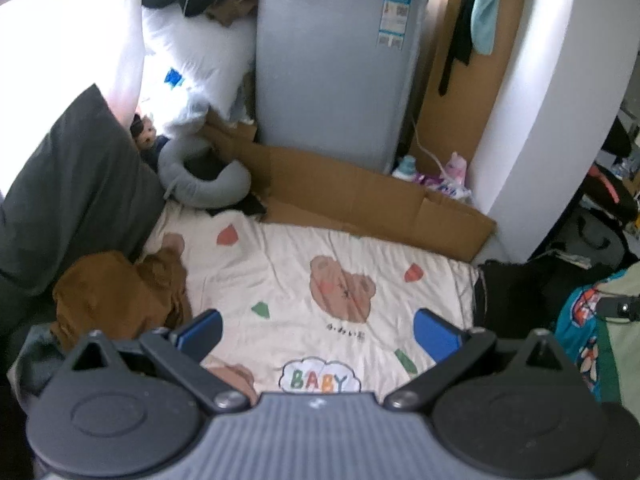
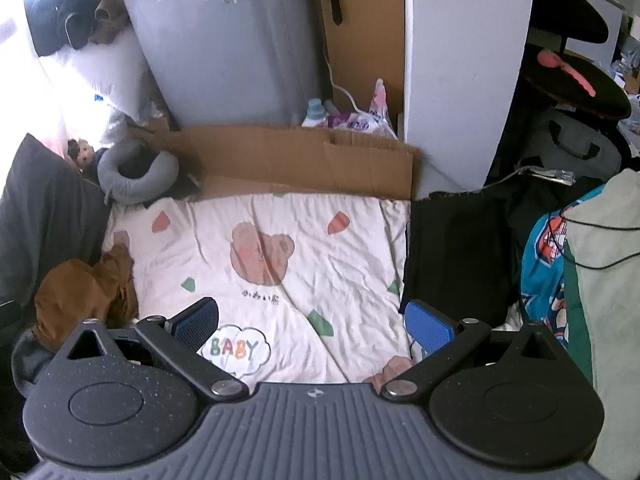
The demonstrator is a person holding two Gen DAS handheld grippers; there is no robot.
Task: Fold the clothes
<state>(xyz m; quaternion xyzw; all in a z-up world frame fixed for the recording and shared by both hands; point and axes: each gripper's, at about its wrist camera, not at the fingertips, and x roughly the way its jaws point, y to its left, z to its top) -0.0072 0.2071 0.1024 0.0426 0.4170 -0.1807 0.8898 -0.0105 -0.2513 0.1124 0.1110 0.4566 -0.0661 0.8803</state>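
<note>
Both the left gripper [image 1: 318, 330] and the right gripper [image 2: 312, 320] hang over the bed with jaws wide apart and holding nothing — the brown clothes [image 1: 116, 296] lie in a crumpled, unfolded heap at the bear blanket's [image 1: 320, 264] left edge.

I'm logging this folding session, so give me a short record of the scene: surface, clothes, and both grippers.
surface: cream bear-print blanket spread flat
clothes left: crumpled brown garment at blanket's left edge
clothes right: black garment at blanket's right edge
left gripper: open, empty, above blanket
right gripper: open, empty, above blanket
behind: cardboard, grey cabinet
</note>
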